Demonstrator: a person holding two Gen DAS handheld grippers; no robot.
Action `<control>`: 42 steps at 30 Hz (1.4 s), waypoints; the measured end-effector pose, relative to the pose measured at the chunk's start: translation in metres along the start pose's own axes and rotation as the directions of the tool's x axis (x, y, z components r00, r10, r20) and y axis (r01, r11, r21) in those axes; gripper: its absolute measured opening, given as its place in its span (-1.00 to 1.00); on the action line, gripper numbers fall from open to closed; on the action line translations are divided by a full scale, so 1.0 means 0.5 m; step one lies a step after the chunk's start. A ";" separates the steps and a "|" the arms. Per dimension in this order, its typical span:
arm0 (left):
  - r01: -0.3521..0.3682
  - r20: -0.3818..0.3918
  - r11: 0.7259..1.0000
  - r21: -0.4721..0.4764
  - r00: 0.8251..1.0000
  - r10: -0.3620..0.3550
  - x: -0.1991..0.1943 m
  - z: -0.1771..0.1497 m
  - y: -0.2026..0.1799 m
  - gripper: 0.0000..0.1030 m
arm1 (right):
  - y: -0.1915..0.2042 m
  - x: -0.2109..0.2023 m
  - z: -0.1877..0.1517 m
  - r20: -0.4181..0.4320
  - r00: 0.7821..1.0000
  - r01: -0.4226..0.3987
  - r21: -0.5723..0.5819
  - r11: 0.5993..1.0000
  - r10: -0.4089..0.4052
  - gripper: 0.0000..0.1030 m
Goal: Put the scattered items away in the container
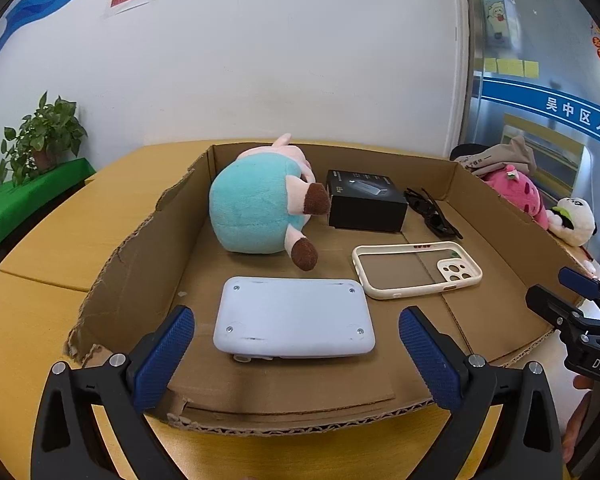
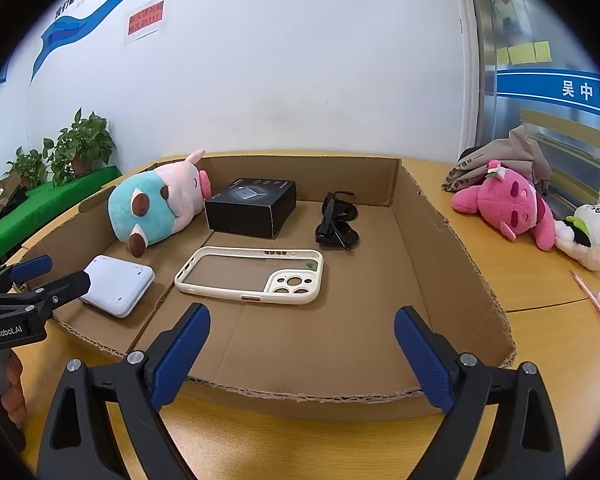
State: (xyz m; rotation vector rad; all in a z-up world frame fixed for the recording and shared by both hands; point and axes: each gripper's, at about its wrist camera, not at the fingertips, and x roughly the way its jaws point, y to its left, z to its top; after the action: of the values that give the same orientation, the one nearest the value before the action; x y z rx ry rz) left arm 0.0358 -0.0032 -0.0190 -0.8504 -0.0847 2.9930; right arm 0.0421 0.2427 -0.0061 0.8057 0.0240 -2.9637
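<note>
A shallow cardboard box [image 1: 496, 216] [image 2: 428, 248] lies on the yellow table. Inside it are a teal and pink plush [image 1: 256, 208] [image 2: 156, 206], a black box [image 1: 366, 202] [image 2: 252, 206], black sunglasses [image 1: 434, 214] [image 2: 338, 220], a cream phone case [image 1: 416, 268] [image 2: 252, 276] and a flat white device [image 1: 294, 318] [image 2: 118, 286]. My left gripper [image 1: 296, 344] [image 2: 46, 274] stands open over the box's near edge, its fingers on either side of the white device without touching it. My right gripper [image 2: 302, 344] [image 1: 556, 292] is open and empty at the near right rim.
On the table right of the box lie a pink plush [image 2: 508, 206] [image 1: 518, 194], a panda plush [image 2: 592, 236] [image 1: 576, 220], a beige cloth [image 2: 508, 152] and a pink pen [image 2: 594, 300]. Potted plants [image 2: 80, 146] stand on a green shelf at the left. A wall lies behind.
</note>
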 end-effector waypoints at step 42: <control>-0.001 -0.009 1.000 -0.017 1.000 0.001 0.005 0.003 0.009 1.00 | 0.000 0.001 0.000 -0.001 1.000 -0.001 -0.001 1.000 0.001 0.83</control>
State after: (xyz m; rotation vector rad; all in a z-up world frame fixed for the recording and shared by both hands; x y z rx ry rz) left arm 0.0329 -0.0077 -0.0192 -0.8664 -0.1097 2.9934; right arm 0.0419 0.2426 -0.0065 0.8072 0.0254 -2.9618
